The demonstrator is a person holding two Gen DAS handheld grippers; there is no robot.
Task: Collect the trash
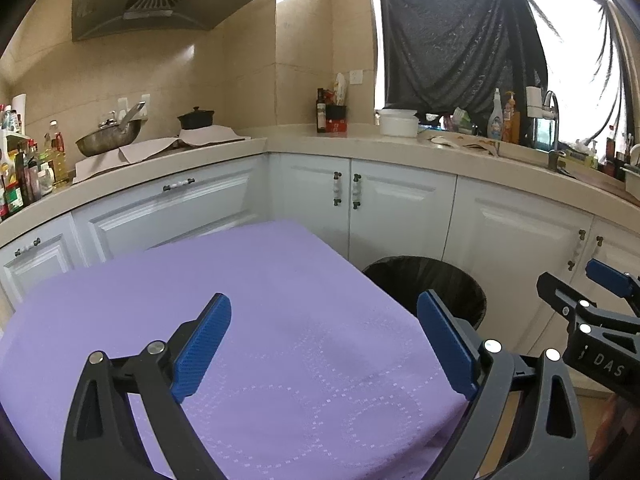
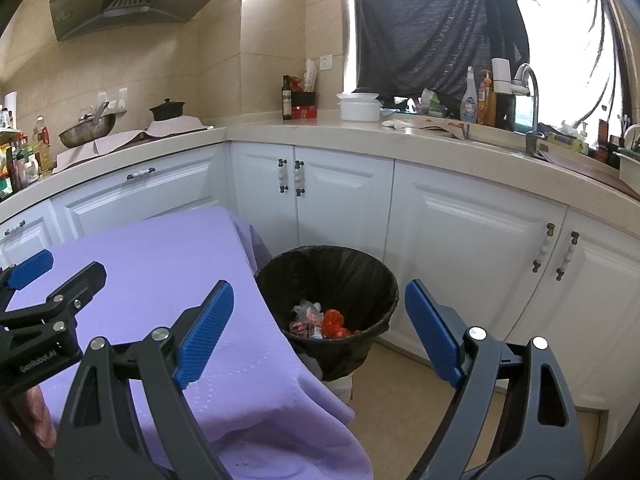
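The trash bin is a round container lined with a black plastic bag, upright on the floor, at lower centre of the right wrist frame. It stands just beside the right edge of the purple-covered counter. Inside, at the bottom, lies the collected trash: crumpled clear and white wrappers with red pieces beside them. In the left wrist frame the bin appears at centre right, its contents hidden from that view.
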